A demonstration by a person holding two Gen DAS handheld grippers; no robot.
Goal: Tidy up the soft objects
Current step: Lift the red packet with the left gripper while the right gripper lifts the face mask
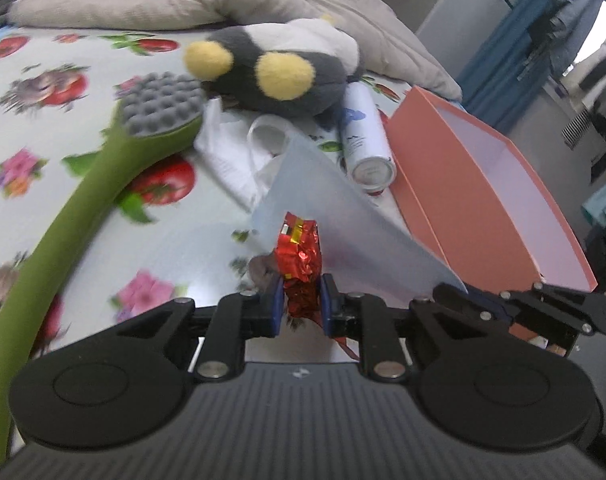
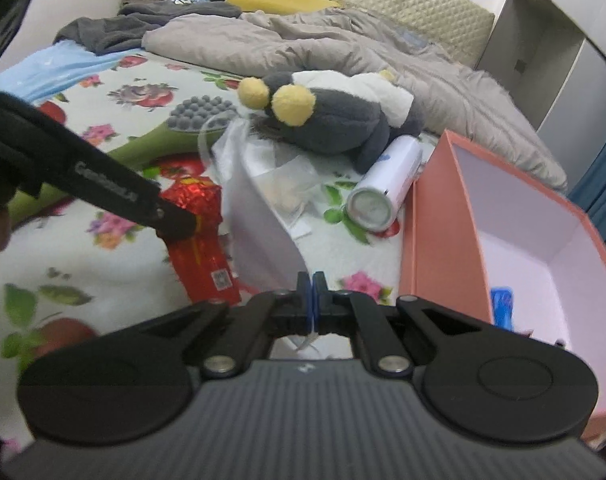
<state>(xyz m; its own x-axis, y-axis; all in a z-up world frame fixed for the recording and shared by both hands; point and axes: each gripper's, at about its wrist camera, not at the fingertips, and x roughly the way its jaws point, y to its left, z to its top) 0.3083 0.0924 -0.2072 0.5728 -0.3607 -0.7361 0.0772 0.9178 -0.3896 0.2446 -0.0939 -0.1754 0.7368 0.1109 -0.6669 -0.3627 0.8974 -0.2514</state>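
Above the floral bedsheet, left hand-held gripper pinching a half-hidden red foil packet, right hand-held gripper clamped on translucent plastic.

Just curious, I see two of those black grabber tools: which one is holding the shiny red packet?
The left gripper: the red foil packet sits between its blue pads. The right gripper pinches only the translucent plastic sheet.

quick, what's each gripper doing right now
left gripper: shut on the red foil packet
right gripper: shut on the edge of the translucent plastic bag

Left tongs clamped — tilted down; right tongs pinched tight.
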